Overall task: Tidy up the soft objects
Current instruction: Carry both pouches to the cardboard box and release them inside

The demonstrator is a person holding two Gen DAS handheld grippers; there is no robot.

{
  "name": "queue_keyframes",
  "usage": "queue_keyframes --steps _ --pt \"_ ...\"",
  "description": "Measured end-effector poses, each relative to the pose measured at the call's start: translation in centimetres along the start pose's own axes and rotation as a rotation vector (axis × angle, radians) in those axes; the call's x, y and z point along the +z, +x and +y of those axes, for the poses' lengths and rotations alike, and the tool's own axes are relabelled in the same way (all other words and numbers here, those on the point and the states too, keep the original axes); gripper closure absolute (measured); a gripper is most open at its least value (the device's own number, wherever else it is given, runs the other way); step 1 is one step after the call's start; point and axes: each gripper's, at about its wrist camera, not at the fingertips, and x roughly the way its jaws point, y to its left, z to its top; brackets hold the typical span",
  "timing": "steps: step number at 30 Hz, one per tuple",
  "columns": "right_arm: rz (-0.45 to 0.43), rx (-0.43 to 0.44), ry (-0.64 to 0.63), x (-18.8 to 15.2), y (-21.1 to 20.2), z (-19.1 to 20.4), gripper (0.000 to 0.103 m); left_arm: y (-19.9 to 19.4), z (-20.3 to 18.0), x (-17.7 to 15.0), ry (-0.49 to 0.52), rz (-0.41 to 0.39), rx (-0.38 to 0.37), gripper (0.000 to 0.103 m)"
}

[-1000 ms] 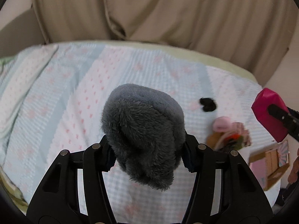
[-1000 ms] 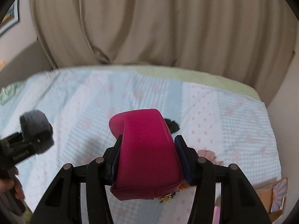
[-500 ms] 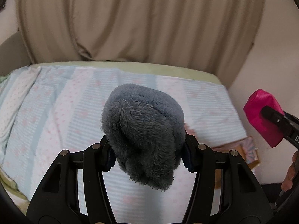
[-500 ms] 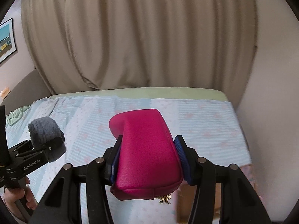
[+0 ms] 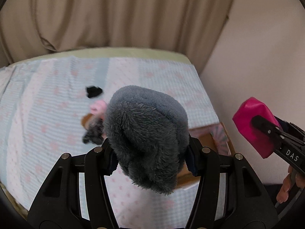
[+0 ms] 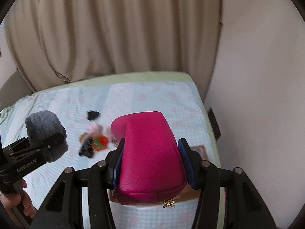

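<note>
My left gripper (image 5: 150,158) is shut on a grey fluffy plush item (image 5: 146,133) and holds it in the air above the bed; it also shows at the left of the right wrist view (image 6: 44,131). My right gripper (image 6: 152,164) is shut on a magenta leather pouch (image 6: 150,156) with a gold zip pull, also in the air; the pouch shows at the right of the left wrist view (image 5: 255,126). A cardboard box (image 5: 219,139) lies on the bed's right part, mostly hidden behind the held items.
The bed (image 5: 47,105) has a pale blue and pink quilt. On it lie a small black item (image 5: 93,91), a pink soft item (image 5: 98,106) and a dark pile (image 6: 86,147) with an orange and green toy (image 6: 100,141). Beige curtains (image 6: 114,28) hang behind. A wall (image 6: 257,76) stands right.
Both grippers have swung, so the pile of soft items and the cardboard box have come back into view below them. Both still hold their items.
</note>
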Motion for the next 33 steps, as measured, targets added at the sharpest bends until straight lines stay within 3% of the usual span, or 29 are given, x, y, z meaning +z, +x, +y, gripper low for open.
queue_keyframes --steps 7,14,19,24,25,27,29,31,33 --pt "0.152 -0.026 0.066 -2.3 5.9 -3.7 0.054 7.0 -5.5 -3.0 0.064 0.156 -0.013 0.051" --pt "0.3 -0.023 0.125 -5.4 12.9 -6.7 0.054 15.7 -8.7 -7.0 0.127 0.317 0.005 0.051" --pt "0.388 -0.005 0.141 -7.8 17.5 -8.0 0.054 21.5 -9.3 -9.2 0.18 0.425 0.035 0.051" --pt "0.424 0.017 0.142 -8.6 20.2 -8.6 0.053 24.7 -9.0 -10.3 0.179 0.497 0.047 0.05" --pt "0.431 0.02 0.144 -8.6 20.6 -8.7 0.052 25.1 -9.0 -10.3 0.179 0.506 0.045 0.046" --pt "0.449 0.029 0.152 -8.7 21.4 -9.2 0.051 25.8 -9.3 -10.5 0.19 0.516 0.034 0.015" --pt "0.449 0.062 0.166 -8.7 21.9 -9.7 0.042 25.8 -9.9 -10.4 0.211 0.506 0.03 0.0" --pt "0.437 0.092 0.173 -8.7 22.0 -9.9 0.005 25.4 -10.2 -10.2 0.218 0.486 0.031 0.0" --pt "0.435 0.118 0.162 -8.8 22.1 -10.0 0.0 25.1 -10.3 -10.4 0.228 0.484 0.027 0.0"
